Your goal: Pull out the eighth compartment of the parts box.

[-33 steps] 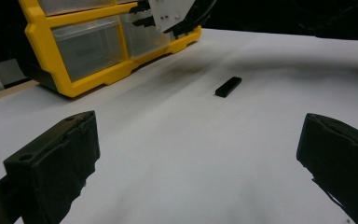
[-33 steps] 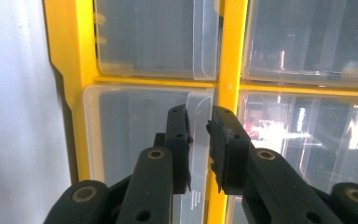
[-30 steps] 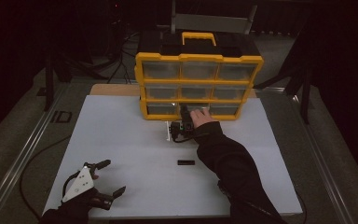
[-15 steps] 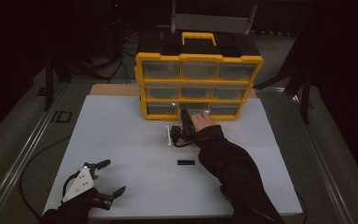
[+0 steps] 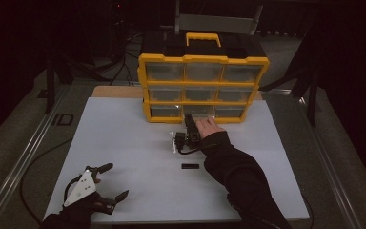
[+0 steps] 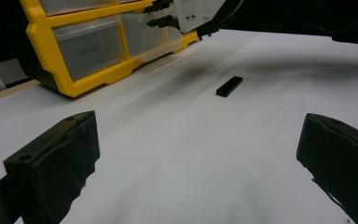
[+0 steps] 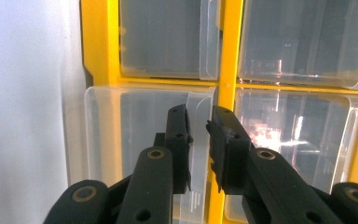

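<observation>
Gripping the handle lip of a clear drawer (image 7: pixel 144 135), the right gripper (image 7: pixel 198 140) has its jaws nearly together on that thin plastic, at the bottom row of the yellow organizer (image 5: pixel 203 86). No readable writing shows. Behind it lies a small black block (image 5: pixel 190 166). The left gripper (image 6: pixel 198 158) rests wide apart, showing that block ahead.

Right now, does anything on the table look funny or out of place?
One small black bar lies loose on the white table, away from the yellow drawer box. The drawers look shut and straight, and nothing looks spilled or broken.
</observation>
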`<state>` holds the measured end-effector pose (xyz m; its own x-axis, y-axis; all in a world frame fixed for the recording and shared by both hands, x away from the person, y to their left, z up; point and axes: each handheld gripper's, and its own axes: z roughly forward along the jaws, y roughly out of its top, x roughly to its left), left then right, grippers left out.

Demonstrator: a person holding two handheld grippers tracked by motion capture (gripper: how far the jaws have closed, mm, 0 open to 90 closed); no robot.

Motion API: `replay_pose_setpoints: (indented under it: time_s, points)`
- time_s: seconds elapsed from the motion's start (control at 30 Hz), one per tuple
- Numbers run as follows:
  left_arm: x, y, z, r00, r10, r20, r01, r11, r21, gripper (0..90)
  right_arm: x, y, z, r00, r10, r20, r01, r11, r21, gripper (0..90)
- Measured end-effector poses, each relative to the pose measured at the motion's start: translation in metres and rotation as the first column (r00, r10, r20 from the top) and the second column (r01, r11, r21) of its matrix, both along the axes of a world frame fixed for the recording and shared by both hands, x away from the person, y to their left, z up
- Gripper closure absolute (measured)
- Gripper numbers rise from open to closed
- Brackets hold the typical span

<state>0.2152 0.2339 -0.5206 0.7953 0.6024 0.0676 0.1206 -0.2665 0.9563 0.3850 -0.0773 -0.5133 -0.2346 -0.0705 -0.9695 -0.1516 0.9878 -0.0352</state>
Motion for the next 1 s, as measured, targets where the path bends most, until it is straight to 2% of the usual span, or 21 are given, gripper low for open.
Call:
replay_pose_setpoints:
  time_s: [0.83, 0.87, 1.0]
  points:
    - [0.000, 0.001, 0.000, 1.0000, 0.005, 0.003, -0.005, 1.0000, -0.002, 0.0, -0.025, -0.005, -0.003, 0.9992, 0.036, 0.016, -0.036, 0.9993, 0.002, 78.0]
    - [0.000, 0.001, 0.000, 1.0000, 0.005, 0.003, -0.005, 1.0000, -0.002, 0.0, -0.026, -0.005, -0.004, 0.9994, 0.032, 0.015, -0.033, 0.9993, 0.018, 78.0]
    - [0.000, 0.000, 0.000, 1.0000, 0.005, 0.002, -0.005, 1.0000, 0.000, 0.0, -0.029, -0.006, -0.004, 0.9996, 0.026, 0.014, -0.026, 0.9994, 0.022, 78.0]
